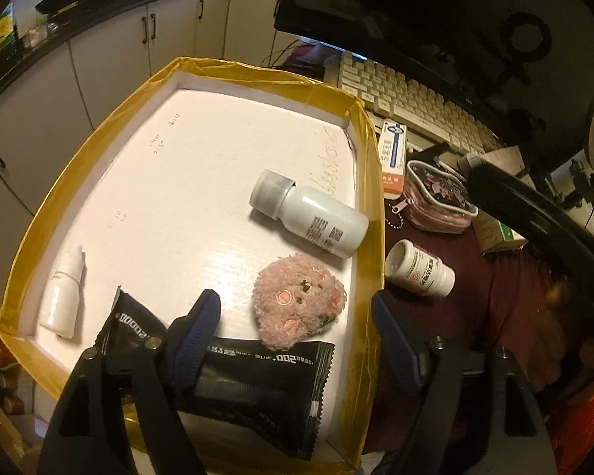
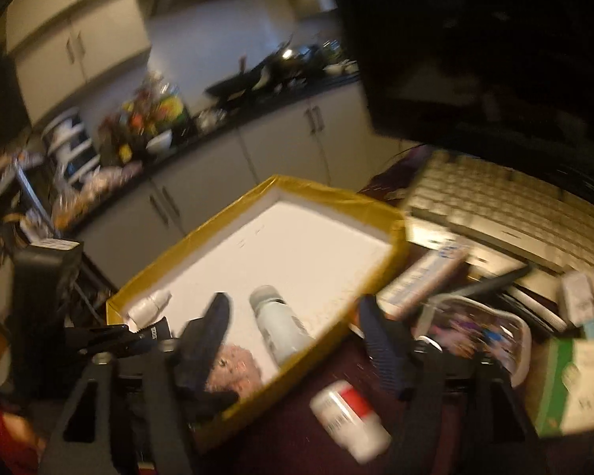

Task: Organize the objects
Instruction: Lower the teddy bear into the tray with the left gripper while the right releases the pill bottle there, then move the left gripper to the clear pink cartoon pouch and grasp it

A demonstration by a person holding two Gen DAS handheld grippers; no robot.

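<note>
Tray [image 1: 370, 182] already holds the plush [image 1: 299, 303]; I keep both grippers, left [image 1: 297, 336] and right [image 2: 293, 340], spread and empty, since the pill bottle [image 1: 419, 269] lies just outside its edge.

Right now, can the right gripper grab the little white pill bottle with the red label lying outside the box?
Probably yes. The right gripper is open, and the white pill bottle with the red label lies on the dark red tabletop just below its fingers, with nothing covering it.
</note>
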